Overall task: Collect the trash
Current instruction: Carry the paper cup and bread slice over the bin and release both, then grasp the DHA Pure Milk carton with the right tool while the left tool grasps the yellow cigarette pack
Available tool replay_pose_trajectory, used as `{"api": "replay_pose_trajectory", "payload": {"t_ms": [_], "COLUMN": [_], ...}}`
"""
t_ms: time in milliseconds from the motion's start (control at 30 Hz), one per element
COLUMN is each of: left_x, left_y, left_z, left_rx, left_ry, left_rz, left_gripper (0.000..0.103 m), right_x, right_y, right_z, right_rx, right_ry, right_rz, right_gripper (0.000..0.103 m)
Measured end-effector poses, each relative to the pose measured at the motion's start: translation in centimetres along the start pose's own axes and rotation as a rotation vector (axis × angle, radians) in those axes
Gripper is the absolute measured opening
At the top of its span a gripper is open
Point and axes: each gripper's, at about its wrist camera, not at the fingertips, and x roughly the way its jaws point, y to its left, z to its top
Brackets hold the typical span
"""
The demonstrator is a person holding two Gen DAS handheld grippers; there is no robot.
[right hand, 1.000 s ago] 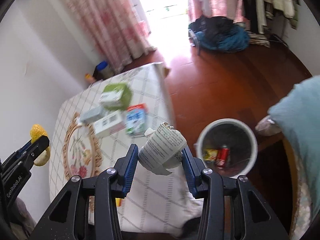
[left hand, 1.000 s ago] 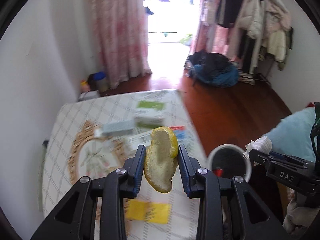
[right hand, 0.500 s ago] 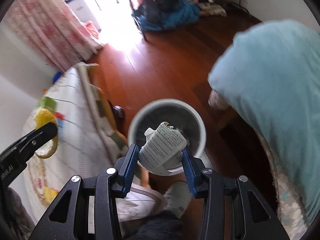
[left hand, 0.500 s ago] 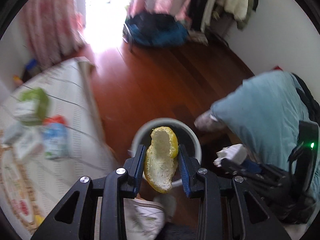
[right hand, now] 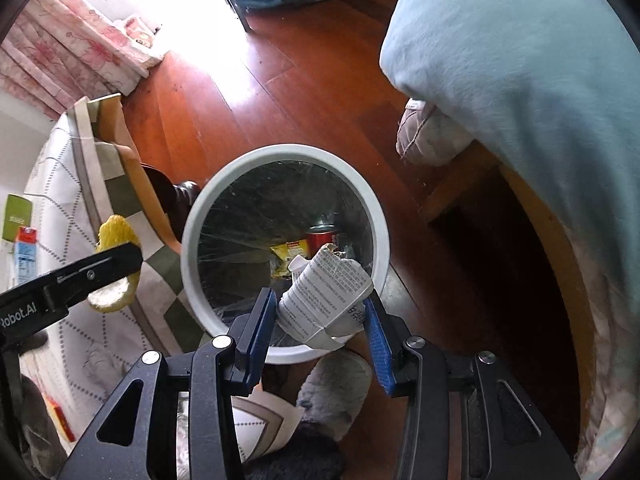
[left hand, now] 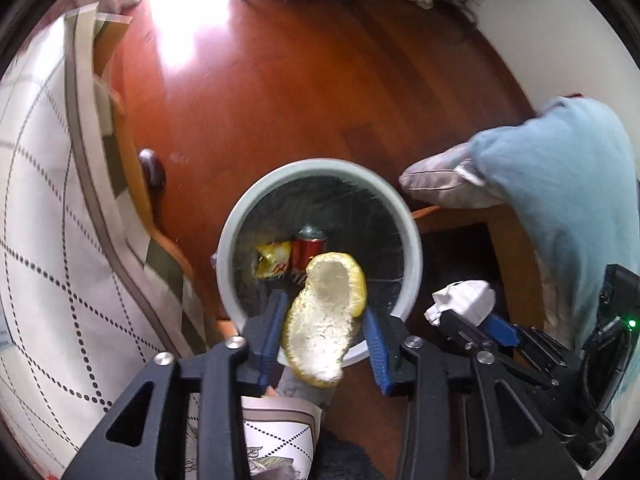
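My left gripper (left hand: 322, 330) is shut on a yellow fruit peel (left hand: 325, 316) and holds it above the near rim of a white trash bin (left hand: 240, 216). My right gripper (right hand: 318, 320) is shut on a crumpled white printed wrapper (right hand: 326, 292) above the same bin (right hand: 200, 208). The bin has a dark liner and holds a red can (left hand: 306, 248) and a yellow packet (left hand: 272, 258). The left gripper with the peel (right hand: 114, 264) shows at the left of the right wrist view. The right gripper and the wrapper (left hand: 464, 300) show at the right of the left wrist view.
A table with a white checked cloth (left hand: 44, 216) stands left of the bin; cartons (right hand: 18, 216) lie on it. A light blue blanket (right hand: 520, 60) covers furniture on the right. The floor is red wood (left hand: 300, 80). A grey slipper (right hand: 336, 384) is below the grippers.
Both grippers have swung from the table toward the bin and tilted down. The bin is now larger and right under the peel and the wrapper. Both still hold their items.
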Motion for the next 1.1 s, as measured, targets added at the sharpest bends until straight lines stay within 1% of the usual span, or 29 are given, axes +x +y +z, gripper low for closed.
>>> {"api": "replay_pose_trajectory", "payload": {"t_ms": [33,67,100,133,167,200,233,267,300,367,433,500,567,700,867,1100], "left_x": [0.2,0.3,0.3,0.5,0.2,0.0,-0.2,-0.4,-0.5,-1.1,-1.5,-2.4,-3.2,-5.3,-8.4,-12.9], "left_y": [0.3,0.6,1.0,1.2,1.4,1.5,1.7,1.8,1.9,1.7,1.6,1.2,1.0,0.5,-0.3,-1.6], "left_z": [0.0,0.0,-0.2,0.1,0.0,0.1,0.0,-0.2,-0.1,-0.4,-0.5,-0.9,-1.1,-2.0,-4.0,-7.2], "left_rx": [-0.01,-0.018,-0.03,-0.037,-0.043,-0.043,-0.042,-0.041,-0.035,-0.013,0.008,0.033,0.045,0.062,0.07,0.062], "left_ry": [0.004,0.002,-0.003,-0.011,-0.022,-0.026,-0.026,-0.028,-0.036,-0.062,-0.084,-0.11,-0.129,-0.168,-0.216,-0.286], "left_rz": [0.0,0.0,0.004,0.013,0.027,0.037,0.057,0.079,0.093,0.146,0.182,0.225,0.253,0.287,0.314,0.315], "left_gripper": [0.043,0.058,0.077,0.085,0.095,0.098,0.099,0.099,0.099,0.099,0.099,0.099,0.099,0.099,0.099,0.099], "right_x": [0.3,0.8,1.1,1.5,1.7,2.0,2.1,2.1,2.1,2.0,1.4,0.6,-0.4,-2.6,-6.8,-13.5], "right_y": [0.0,0.1,0.2,0.3,0.5,0.6,0.6,0.5,0.6,0.9,0.9,0.9,0.9,0.9,1.1,1.8], "right_z": [0.1,0.4,0.6,0.7,0.7,0.7,0.7,0.6,0.5,0.4,0.1,0.0,-0.3,-1.0,-2.1,-4.3], "right_rx": [-0.002,-0.005,-0.005,-0.005,-0.005,-0.002,0.0,0.001,0.0,-0.007,-0.008,-0.004,-0.004,-0.001,0.001,-0.007], "right_ry": [0.0,0.001,0.007,0.011,0.012,0.011,0.012,0.011,0.008,0.003,-0.008,-0.015,-0.025,-0.047,-0.1,-0.177], "right_rz": [-0.001,-0.001,-0.004,-0.005,-0.004,-0.006,-0.014,-0.026,-0.038,-0.058,-0.09,-0.097,-0.115,-0.13,-0.153,-0.151], "right_gripper": [0.047,0.048,0.049,0.06,0.079,0.087,0.097,0.099,0.099,0.099,0.1,0.1,0.1,0.1,0.1,0.1]}}
